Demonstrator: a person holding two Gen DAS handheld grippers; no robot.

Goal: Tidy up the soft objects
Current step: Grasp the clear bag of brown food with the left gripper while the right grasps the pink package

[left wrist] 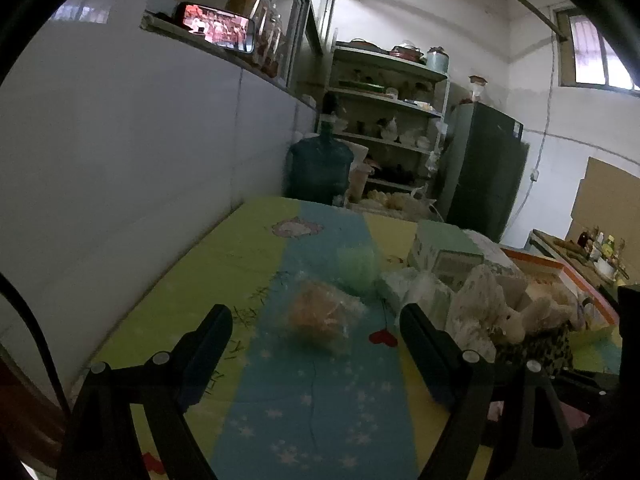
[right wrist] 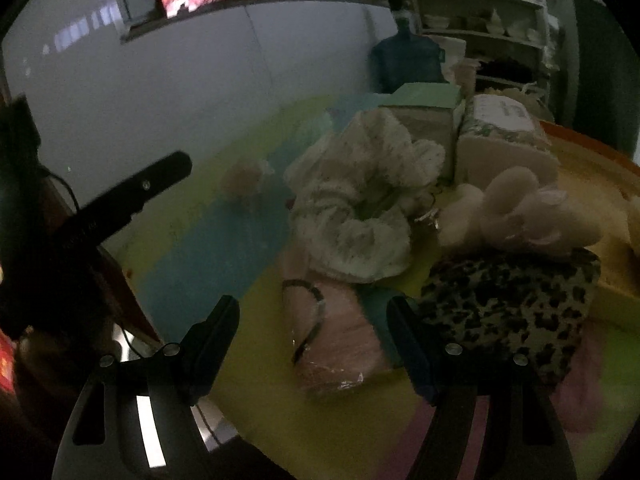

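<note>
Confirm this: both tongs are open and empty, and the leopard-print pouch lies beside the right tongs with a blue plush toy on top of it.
Not quite. The plush toy on the leopard-print pouch is cream-white, not blue, as the right wrist view shows. The rest holds: the right tongs and left tongs are open and empty.

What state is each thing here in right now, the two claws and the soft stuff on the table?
left gripper: open, empty.
right gripper: open, empty, over the pink packet.
orange bagged item: lying alone on the blue stripe.
white spotted cloth: crumpled in a heap.
leopard-print pouch: lying on the table, under the plush toy.
cream plush toy: resting on the pouch.
pink packet: lying flat.
</note>
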